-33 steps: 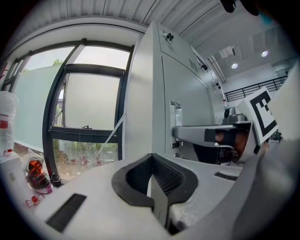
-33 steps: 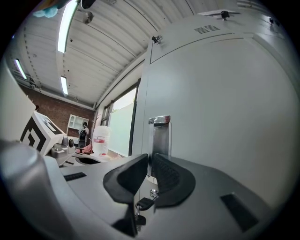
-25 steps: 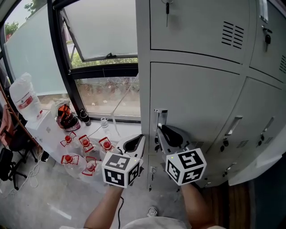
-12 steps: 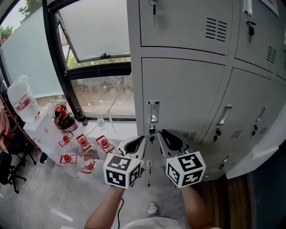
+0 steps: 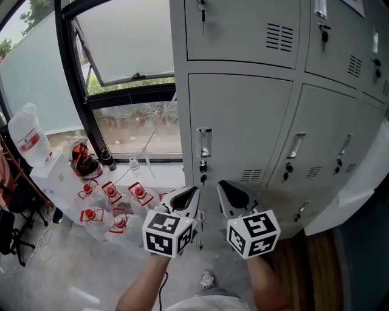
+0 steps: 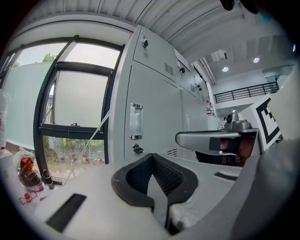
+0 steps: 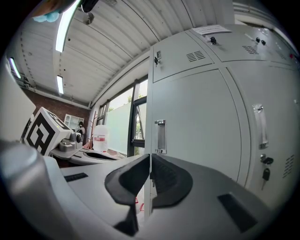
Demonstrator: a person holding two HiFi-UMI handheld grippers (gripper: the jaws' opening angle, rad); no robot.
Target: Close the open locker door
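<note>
Locker door (image 5: 243, 130) closed | left gripper (image 5: 193, 191) together | right gripper (image 5: 222, 184) just closing together, empty | bottle (image 5: 25, 130) label unreadable

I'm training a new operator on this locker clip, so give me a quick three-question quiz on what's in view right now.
1. True or false: the locker door with the upright handle stands wide open.
2. What colour are the caps of the clear bottles below the window? A blue, B red, C green.
3. Fill in: a ___ hangs from the lock of the upper door.

Key
1. False: it sits flush with its neighbours.
2. B.
3. key.
</note>
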